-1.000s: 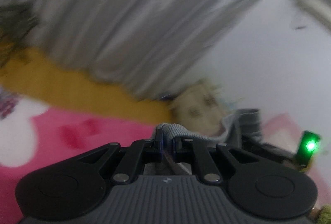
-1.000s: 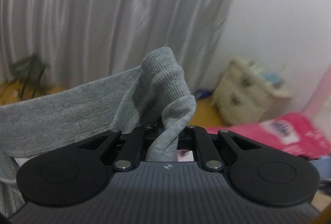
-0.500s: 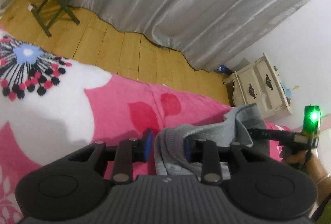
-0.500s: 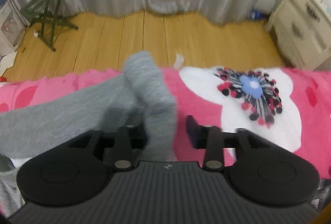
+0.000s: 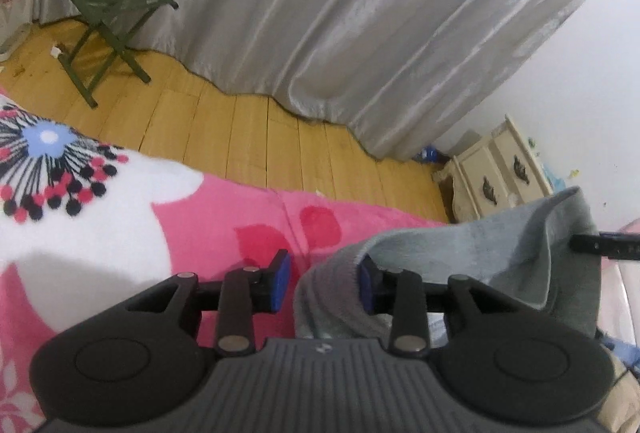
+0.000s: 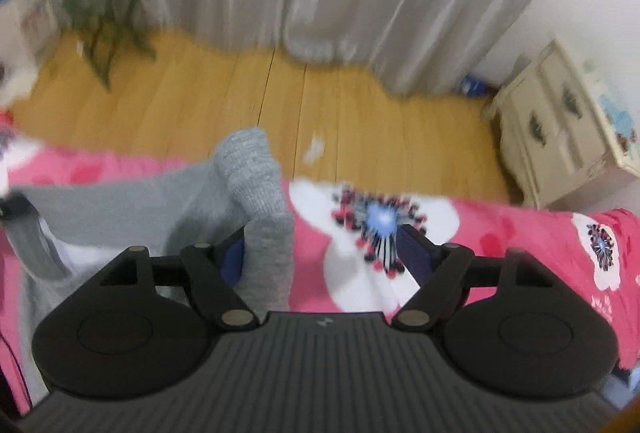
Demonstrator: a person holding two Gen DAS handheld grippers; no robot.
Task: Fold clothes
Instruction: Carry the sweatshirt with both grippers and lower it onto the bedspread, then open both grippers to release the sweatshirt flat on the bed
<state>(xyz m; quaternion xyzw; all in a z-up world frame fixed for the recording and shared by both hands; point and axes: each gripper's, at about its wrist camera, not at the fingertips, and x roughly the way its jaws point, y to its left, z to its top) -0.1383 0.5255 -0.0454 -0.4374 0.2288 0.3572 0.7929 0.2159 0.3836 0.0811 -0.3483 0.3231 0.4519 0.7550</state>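
Soft, even indoor light with a sheen on the curtain [image 5: 340,13] — left view sharp, right view motion-blurred (fisheye bending at both edges).

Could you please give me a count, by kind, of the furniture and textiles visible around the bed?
Green folding stool: 1
Cream bedside cabinet: 1
Grey curtain: 1
Pink floral blanket: 1
Grey garment: 1
Total: 5
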